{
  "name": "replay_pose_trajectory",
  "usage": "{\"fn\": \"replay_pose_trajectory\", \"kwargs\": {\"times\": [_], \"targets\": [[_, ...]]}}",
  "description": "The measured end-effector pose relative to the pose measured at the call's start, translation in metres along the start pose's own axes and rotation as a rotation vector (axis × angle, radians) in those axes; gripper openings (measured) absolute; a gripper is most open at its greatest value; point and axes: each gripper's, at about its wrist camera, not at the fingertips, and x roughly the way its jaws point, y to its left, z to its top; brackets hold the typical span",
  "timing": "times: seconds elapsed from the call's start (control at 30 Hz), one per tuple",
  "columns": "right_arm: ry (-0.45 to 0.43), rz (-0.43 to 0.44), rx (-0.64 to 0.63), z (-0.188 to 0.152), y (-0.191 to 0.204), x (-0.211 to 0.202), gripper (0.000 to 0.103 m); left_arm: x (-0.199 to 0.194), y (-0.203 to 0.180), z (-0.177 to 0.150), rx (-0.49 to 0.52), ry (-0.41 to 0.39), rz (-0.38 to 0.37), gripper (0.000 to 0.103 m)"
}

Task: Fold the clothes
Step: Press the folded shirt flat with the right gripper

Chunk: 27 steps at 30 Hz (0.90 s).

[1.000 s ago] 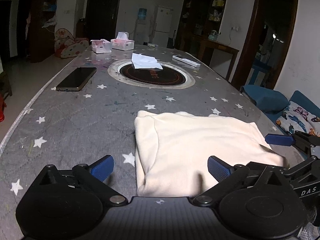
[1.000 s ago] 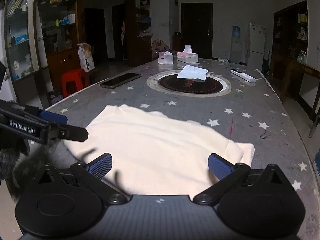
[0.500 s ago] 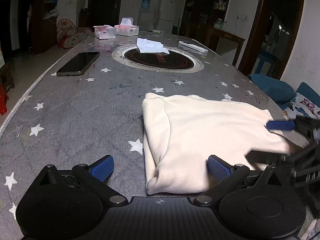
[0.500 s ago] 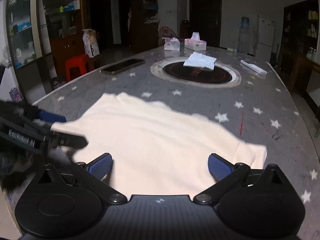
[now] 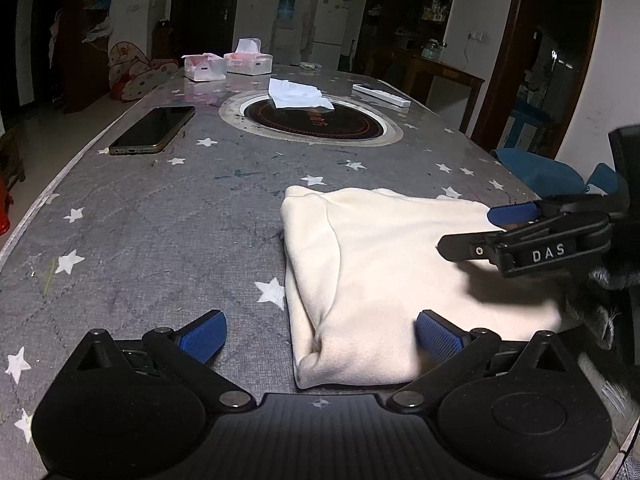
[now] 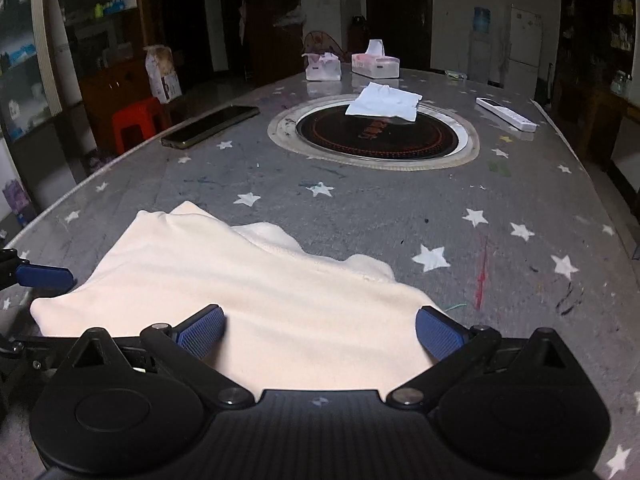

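A cream garment (image 5: 380, 264), folded into a thick rectangle, lies flat on the grey star-patterned table (image 5: 160, 220). My left gripper (image 5: 320, 334) is open at the garment's near left corner, one blue pad over the table and the other over the cloth. From the right, my right gripper (image 5: 480, 232) reaches in, open, just above the garment's right part. In the right wrist view the garment (image 6: 240, 280) spreads under my open right gripper (image 6: 320, 331), and nothing is held. The left gripper's blue finger pad (image 6: 44, 276) shows at the far left edge.
Further back on the table are a phone (image 5: 154, 130), a round inset hob (image 5: 320, 122) with a white tissue (image 5: 296, 94), two tissue boxes (image 5: 248, 62) and a white remote (image 5: 380, 94). A blue cushion (image 5: 536, 168) sits off the right edge; a red stool (image 6: 136, 120) stands off the left.
My right gripper has risen and moved further in over the garment's right side. The left gripper has drifted slightly left of it. Both stayed open; the garment lies as before.
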Motion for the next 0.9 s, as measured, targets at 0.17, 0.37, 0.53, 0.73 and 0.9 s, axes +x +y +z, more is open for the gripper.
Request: {"fn": "replay_pose_trajectory", "kwargs": {"times": [0.17, 0.37, 0.53, 0.73, 0.9], "targets": [[-0.010, 0.012, -0.033, 0.011, 0.015, -0.005, 0.103, -0.004, 0.000, 0.001, -0.001, -0.008, 0.006, 0.103], [0.003, 0.026, -0.095, 0.023, 0.039, 0.013, 0.103, -0.012, 0.006, 0.005, 0.002, -0.041, 0.043, 0.103], [0.038, -0.024, -0.097, 0.028, 0.049, 0.037, 0.103, -0.009, 0.016, 0.002, -0.025, -0.023, 0.061, 0.103], [0.058, -0.033, -0.046, 0.040, 0.043, 0.045, 0.103, -0.011, 0.017, 0.002, -0.032, -0.029, 0.060, 0.103], [0.022, 0.059, -0.118, 0.047, 0.059, 0.034, 0.103, -0.015, 0.021, 0.004, -0.041, -0.043, 0.071, 0.103]]}}
